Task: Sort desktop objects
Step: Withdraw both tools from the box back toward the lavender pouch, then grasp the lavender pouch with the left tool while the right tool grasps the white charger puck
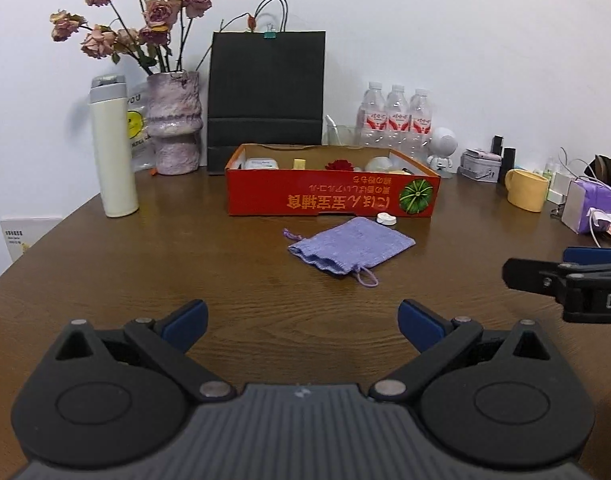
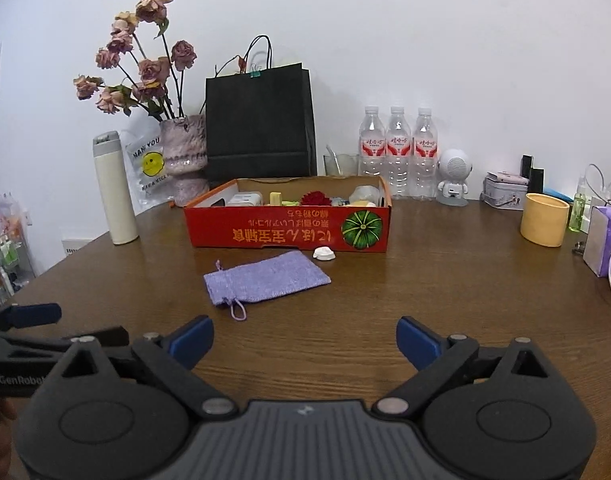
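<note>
Desktop objects for sorting: a red box [image 2: 287, 226] mid-table already holds items; just near of it lie a lilac pouch [image 2: 267, 282] and small white cap [image 2: 323, 254]. Both the left gripper [image 1: 302, 322] and right gripper [image 2: 305, 338] hover wide apart, empty. Approach step; next likely needs closing on the pouch.
</note>
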`<state>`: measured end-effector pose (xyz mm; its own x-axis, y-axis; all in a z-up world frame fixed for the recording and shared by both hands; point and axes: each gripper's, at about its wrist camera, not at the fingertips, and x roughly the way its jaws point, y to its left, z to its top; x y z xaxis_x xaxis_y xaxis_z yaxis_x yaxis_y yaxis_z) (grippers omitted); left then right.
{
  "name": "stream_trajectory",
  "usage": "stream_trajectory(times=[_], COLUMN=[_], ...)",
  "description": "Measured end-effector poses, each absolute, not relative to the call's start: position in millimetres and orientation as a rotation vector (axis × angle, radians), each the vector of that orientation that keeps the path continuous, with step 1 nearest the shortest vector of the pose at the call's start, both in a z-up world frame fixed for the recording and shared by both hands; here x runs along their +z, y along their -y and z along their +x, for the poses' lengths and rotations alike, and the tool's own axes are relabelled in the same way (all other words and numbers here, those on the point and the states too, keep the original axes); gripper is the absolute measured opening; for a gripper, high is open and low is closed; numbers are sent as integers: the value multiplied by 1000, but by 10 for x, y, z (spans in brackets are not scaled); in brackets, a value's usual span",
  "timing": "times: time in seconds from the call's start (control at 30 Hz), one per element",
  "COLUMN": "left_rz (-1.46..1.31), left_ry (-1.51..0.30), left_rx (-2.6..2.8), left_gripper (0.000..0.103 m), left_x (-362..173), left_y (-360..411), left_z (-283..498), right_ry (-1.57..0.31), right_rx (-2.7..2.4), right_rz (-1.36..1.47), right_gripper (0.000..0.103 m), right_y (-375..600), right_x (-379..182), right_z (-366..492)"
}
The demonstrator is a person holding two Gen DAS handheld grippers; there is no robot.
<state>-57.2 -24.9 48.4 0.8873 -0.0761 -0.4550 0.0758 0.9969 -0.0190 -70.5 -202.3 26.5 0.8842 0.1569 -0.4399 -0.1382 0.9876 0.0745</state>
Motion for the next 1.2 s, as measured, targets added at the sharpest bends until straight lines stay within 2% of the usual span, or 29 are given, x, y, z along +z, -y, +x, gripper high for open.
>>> stream_trajectory(times=[0.13,0.2,0.43,0.63,0.83,0.87,0.93,0.97,1.07,1.13,1.2], left_rz=[-7,-18,-48,24,4,-4,-28,-36,-39,-5,86], left_ry=[-505,-526,-590,-650,-727,-726,-715,-727,-721,-707,-684], left_rx=[-101,-117,-172,-278,-336,-352,-373,-356,-358,-361,-361], left_gripper=[103,103,103,103,103,103,103,102,93,73,70], left_x=[440,405,343,234,121,120,110,104,102,107,81], left_y=[256,265,216,353,393,395,376,367,345,391,486], left_z=[-368,-200,536,1166,1524,1576,1698,1758,1842,1817,1736], right_ry=[-486,-508,-550,-631,-686,-682,-674,-672,-669,-660,-657], right_rx=[166,167,172,199,197,197,212,210,197,205,210], right_rz=[31,19,62,12,-26,-26,-9,-4,2,8,0], right_gripper=[89,79,72,55,52,51,41,25,26,26,26], right_y=[2035,2038,2119,1980,1897,1896,1921,1938,1997,2033,2034], right_x=[217,179,126,-100,-248,-272,-279,-277,-274,-285,-288], right_z=[-489,-290,834,1864,2141,2139,2125,2118,2103,2078,2049])
